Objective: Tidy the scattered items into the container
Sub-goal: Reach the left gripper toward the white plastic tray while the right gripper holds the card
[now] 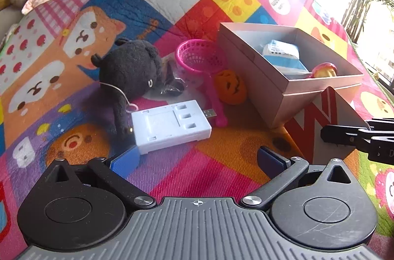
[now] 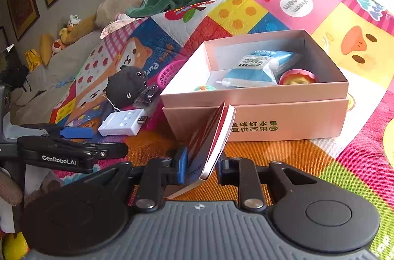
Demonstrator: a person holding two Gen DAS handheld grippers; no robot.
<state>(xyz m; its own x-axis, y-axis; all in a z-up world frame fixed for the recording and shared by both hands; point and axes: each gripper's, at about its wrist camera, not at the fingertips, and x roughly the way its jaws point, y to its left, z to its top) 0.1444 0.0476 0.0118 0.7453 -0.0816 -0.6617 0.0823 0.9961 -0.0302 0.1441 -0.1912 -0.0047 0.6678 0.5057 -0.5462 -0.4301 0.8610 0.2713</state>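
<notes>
Two claws: left one and right one, each a pair of blue pads on black arms
Right claw (image 2: 200, 169): only slightly parted, with a red-and-white booklet (image 2: 209, 134) standing between the pads; the left pad is up against it, the right pad looks just off it, so not really a squeeze
Booklet: tilted, top edge leaning on the front wall of the box, bottom corner down between the pads, so not in the container
Left claw (image 1: 197, 161): spread wide, nothing in it, hanging over the mat just short of the white gadget
White gadget (image 1: 171, 125): flat plastic block with a USB plug sticking out, lying on the mat right beside the black plush
Black plush (image 1: 130, 68): slumped on the mat, a clear baggie (image 1: 172, 85) tucked against it
Pink basket (image 1: 199, 55): on its side next to the box's left wall, outside it
Orange pumpkin (image 1: 230, 87): on the mat between the basket's handle and the box
Box (image 2: 258, 92): pale pink, open top, holding a blue-and-white packet (image 2: 258, 68) and a round red-rimmed toy (image 2: 298, 77)
Mat (image 2: 295, 156): loud cartoon patchwork under everything
</notes>
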